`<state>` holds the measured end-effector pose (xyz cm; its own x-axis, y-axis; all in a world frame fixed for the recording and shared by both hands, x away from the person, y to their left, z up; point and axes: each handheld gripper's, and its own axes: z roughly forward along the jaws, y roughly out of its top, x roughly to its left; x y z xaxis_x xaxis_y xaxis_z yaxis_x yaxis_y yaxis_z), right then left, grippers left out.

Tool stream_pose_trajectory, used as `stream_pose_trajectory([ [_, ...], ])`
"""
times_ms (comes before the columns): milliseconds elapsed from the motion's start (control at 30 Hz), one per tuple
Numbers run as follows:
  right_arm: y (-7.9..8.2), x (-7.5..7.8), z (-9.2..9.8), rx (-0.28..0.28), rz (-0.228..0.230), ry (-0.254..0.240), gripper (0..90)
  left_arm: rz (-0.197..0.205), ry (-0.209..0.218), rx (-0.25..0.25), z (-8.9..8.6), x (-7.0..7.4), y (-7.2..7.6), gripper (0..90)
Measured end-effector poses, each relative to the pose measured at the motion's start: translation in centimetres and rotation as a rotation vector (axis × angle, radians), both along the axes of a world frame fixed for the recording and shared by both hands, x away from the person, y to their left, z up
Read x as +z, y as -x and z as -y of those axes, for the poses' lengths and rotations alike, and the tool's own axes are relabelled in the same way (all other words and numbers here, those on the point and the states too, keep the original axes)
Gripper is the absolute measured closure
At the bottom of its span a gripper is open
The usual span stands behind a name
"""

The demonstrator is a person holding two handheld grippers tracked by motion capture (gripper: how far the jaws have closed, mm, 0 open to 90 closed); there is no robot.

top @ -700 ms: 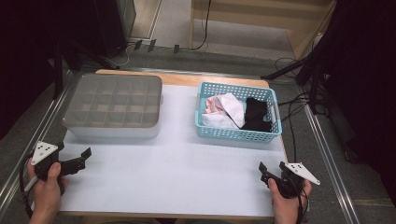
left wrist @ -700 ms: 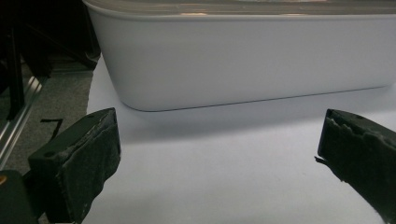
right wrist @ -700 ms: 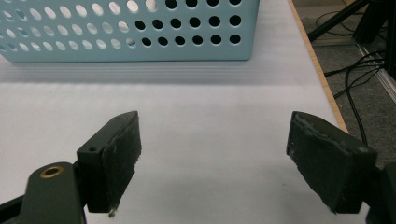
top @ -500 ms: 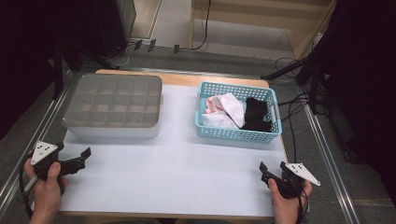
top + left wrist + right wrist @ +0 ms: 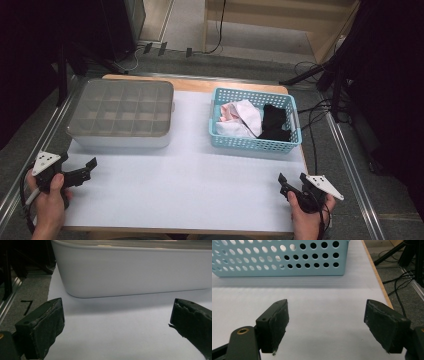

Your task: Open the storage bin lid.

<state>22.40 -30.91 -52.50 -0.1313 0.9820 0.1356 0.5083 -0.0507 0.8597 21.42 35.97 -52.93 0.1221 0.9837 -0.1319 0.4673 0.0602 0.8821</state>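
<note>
High view: a person's two hands rest at the near corners of the table (image 5: 190, 195), each with a claw. Left claw (image 5: 84, 170), jaws wide apart and empty, points toward the lidded grey box (image 5: 122, 112) with its grid of compartments at far left; right claw (image 5: 291, 184), jaws likewise spread with nothing between them, points toward the blue basket (image 5: 252, 144) at far right. Clothes lie in the basket: a white and pink bundle (image 5: 241, 117) at its left, a black piece (image 5: 274, 122) at its right, touching each other. Neither claw touches anything.

Left claw view: the box wall (image 5: 135, 272) stands near ahead, well above the pads (image 5: 51, 322). Right claw view: the basket's perforated wall (image 5: 279, 262) stands ahead, apart from the pads (image 5: 279, 322).

Step in hand, as judged: reaching out to start on the clothes. To do it well, the right claw should rise over the basket rim and come down from above on one piece alone, pinching a raised fold so the neighbour is not dragged along; the left may steady the basket or deal with the box lid, which appears to be on.

Surface: white sheet over a wooden top, bare between box and basket. Surroundings: metal rails at both sides, cables on a grey floor, dark stands, wooden furniture behind
</note>
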Motion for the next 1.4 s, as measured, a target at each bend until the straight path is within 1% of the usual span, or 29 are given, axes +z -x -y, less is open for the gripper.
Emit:
stream_pose_trajectory([
  [100,0.0,0.0,0.1,0.001,0.004,-0.009,19.5,-0.003,0.002,-0.002,-0.1,0.0,0.0,0.0],
  [267,0.1,0.1,0.3,0.001,0.005,-0.025,18.8,-0.006,0.023,-0.001,-0.3,0.0,0.0,0.0],
  [300,0.2,0.1,0.3,0.003,0.006,-0.026,18.8,-0.004,0.039,0.003,-0.4,0.0,0.0,0.0],
  [467,0.3,0.3,0.1,0.009,0.003,-0.036,18.2,0.002,0.038,0.019,-0.4,0.0,0.1,0.0],
  [600,0.5,0.5,-0.4,0.019,0.016,-0.030,17.3,0.003,0.034,0.034,-0.3,0.1,0.1,0.0],
  [733,0.7,1.3,-1.5,0.044,0.039,-0.039,17.1,0.007,0.002,0.052,-0.1,0.4,0.2,0.0],
  [833,0.6,1.8,-2.4,0.068,0.051,-0.044,17.1,0.011,0.015,0.039,-0.1,0.7,0.3,0.0],
  [867,0.6,1.9,-2.7,0.075,0.054,-0.044,17.1,0.006,0.014,0.031,0.0,0.8,0.3,0.0],
  [933,0.6,2.2,-3.4,0.092,0.060,-0.046,17.1,0.002,-0.004,0.040,0.3,0.9,0.3,0.0],
  [1000,0.6,2.6,-4.1,0.108,0.067,-0.050,17.5,-0.002,-0.010,0.040,0.6,1.0,0.3,0.0],
  [1033,0.5,2.9,-4.5,0.125,0.066,-0.051,17.5,-0.002,-0.011,0.036,0.8,1.1,0.4,0.0],
  [1100,0.5,3.3,-5.1,0.144,0.052,-0.073,17.7,-0.006,-0.010,0.027,1.0,1.4,0.5,0.0],
  [1133,0.5,3.6,-5.5,0.160,0.054,-0.076,18.4,-0.006,-0.005,0.026,1.0,1.6,0.6,0.0],
  [1167,0.4,3.8,-5.9,0.168,0.049,-0.073,18.5,0.001,0.006,0.027,1.1,1.8,0.6,0.0],
  [1200,0.4,4.0,-6.3,0.177,0.046,-0.068,18.2,0.001,0.015,0.035,1.1,1.9,0.7,0.0],
  [1233,0.4,4.0,-6.3,0.177,0.046,-0.068,18.2,0.001,0.015,0.035,1.1,1.9,0.7,0.0],
  [1267,0.2,4.4,-7.2,0.184,0.046,-0.063,18.1,-0.004,0.039,0.049,1.0,2.2,0.7,1.7],
  [1333,0.0,4.7,-8.0,0.191,0.045,-0.063,17.7,-0.001,0.054,0.054,0.7,2.5,0.9,5.7],
  [1400,-0.3,5.1,-9.0,0.192,0.044,-0.073,19.3,0.001,0.067,0.053,0.5,2.7,0.9,7.0],
])
